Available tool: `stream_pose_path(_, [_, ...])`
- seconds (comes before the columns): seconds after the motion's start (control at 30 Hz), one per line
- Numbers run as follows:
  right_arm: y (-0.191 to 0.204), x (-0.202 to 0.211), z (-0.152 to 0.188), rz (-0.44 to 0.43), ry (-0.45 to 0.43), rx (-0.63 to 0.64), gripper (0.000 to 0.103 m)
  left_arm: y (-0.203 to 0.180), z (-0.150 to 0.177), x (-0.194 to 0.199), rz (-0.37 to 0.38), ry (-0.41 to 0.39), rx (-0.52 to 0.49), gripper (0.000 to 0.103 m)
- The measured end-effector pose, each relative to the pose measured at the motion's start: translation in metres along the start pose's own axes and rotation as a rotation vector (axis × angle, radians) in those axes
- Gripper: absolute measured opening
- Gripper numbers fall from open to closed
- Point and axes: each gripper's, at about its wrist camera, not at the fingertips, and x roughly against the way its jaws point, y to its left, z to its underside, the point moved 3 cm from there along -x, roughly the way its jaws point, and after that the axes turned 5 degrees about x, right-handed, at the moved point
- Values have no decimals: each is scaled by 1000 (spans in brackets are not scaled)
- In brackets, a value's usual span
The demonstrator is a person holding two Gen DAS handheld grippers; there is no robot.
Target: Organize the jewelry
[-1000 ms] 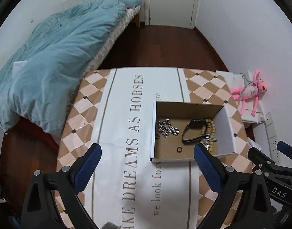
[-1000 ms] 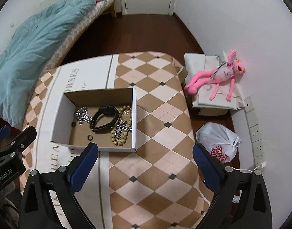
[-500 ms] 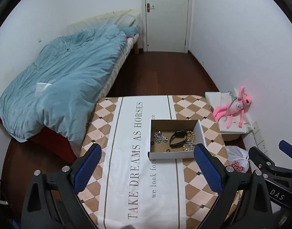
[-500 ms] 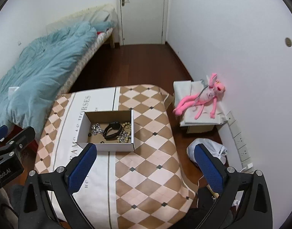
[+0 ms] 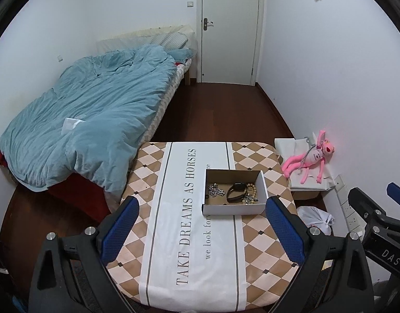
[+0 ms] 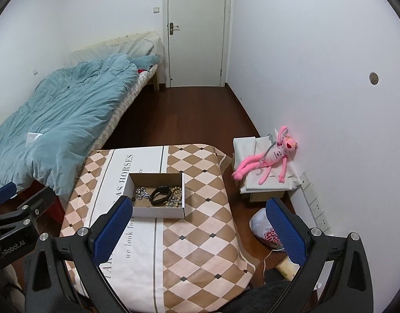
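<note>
A white cardboard box (image 5: 232, 209) (image 6: 158, 212) stands on the table. Inside lie a silver chain (image 5: 215, 190) (image 6: 142, 192), a black watch (image 5: 236, 190) (image 6: 160, 194), a wooden bead bracelet (image 5: 252, 191) (image 6: 177, 192) and a small dark ring (image 5: 206, 197). My left gripper (image 5: 200, 228) is open and empty, held high and well back from the box. My right gripper (image 6: 197, 227) is open and empty too, high above the table's near part. The right gripper also shows at the right edge of the left wrist view (image 5: 377, 221).
The table wears a checkered cloth with a white lettered runner (image 5: 189, 221). A bed with a blue duvet (image 5: 90, 120) stands to the left. A pink plush toy (image 6: 268, 159) lies on a covered box by the right wall, a white bag (image 6: 265, 228) on the floor.
Both grippers have risen and pulled back from the table; the box looks much smaller and more of the room shows. Both stayed open and empty.
</note>
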Motion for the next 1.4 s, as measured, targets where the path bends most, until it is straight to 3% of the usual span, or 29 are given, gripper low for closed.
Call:
stream_pose_path(0.27, [2, -3, 2, -17, 22, 1, 103, -1, 1, -4, -14, 28, -1, 99])
stream_pose_path(0.43, [1, -22, -1, -20, 53, -3, 103, -5, -3, -22, -18, 84, 1, 99])
stream_pose_path(0.9, [5, -81, -26, -10, 125, 24, 103, -6, -26, -67, -61, 136, -2, 99])
stream_pose_path(1.4, [12, -124, -22, -22, 228, 52, 103, -6, -19, -101, -73, 211, 2, 99])
